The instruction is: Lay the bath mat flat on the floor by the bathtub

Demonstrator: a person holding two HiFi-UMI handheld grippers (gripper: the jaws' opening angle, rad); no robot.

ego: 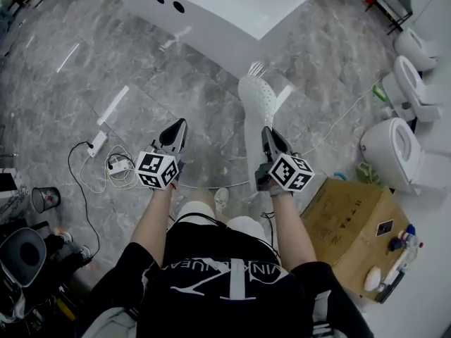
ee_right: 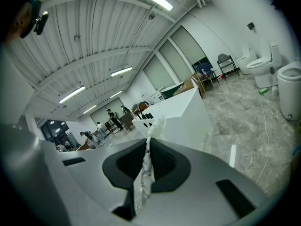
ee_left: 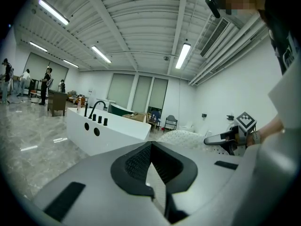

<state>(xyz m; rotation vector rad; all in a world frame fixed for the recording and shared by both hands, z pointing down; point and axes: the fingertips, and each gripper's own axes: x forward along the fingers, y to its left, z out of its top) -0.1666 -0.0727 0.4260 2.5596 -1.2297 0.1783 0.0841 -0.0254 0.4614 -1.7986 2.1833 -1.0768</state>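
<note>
The bath mat (ego: 255, 98) is white and studded, and it hangs folded in the air in front of me, above the grey marble floor. My right gripper (ego: 268, 135) is shut on its near edge; in the right gripper view a strip of mat (ee_right: 146, 169) sits pinched between the jaws (ee_right: 147, 142). My left gripper (ego: 179, 127) is a hand's width to the left of the mat, shut and holding nothing (ee_left: 150, 147). The white bathtub (ego: 225, 13) with black taps stands ahead, beyond the mat. The left gripper view shows the mat (ee_left: 181, 136) and the right gripper (ee_left: 211, 139) to its right.
Toilets (ego: 394, 146) line the right wall, with a cardboard box (ego: 352, 224) near my right side. A power strip with cables (ego: 106, 153) and a small bin (ego: 46, 199) lie to the left. People stand far off behind the tub (ee_left: 46, 81).
</note>
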